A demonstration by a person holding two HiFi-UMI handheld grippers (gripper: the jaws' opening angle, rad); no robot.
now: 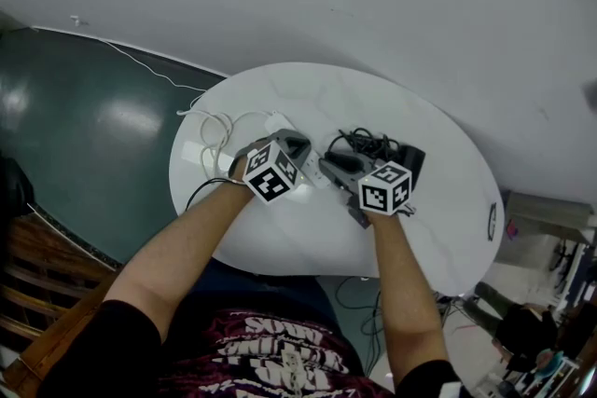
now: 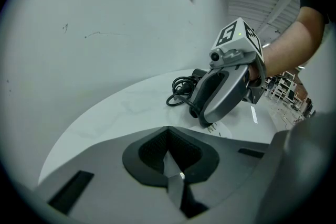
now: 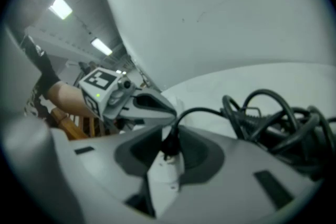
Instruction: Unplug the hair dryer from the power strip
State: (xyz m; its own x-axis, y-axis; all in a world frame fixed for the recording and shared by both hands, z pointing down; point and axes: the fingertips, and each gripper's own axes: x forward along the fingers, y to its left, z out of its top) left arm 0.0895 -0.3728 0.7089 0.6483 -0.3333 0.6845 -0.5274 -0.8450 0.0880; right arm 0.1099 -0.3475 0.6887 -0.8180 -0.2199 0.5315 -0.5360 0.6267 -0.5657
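Centrally on the round white table, the white strip is seen lying between the two grippers. The right gripper is held over the strip's end, with its jaws set narrow and the strip's white body filling the gap between them. The black plug is seated in the strip just past those jaws, so the dryer is not yet unplugged. From the plug, the black cord is looped away into a tangle to the right of the strip, where the dark dryer is laid. The left gripper is set at the strip's other side, its jaws drawn almost together; only a thin grey sliver is shown between them, and it cannot be identified. A coiled white cable is spread left of the strip.
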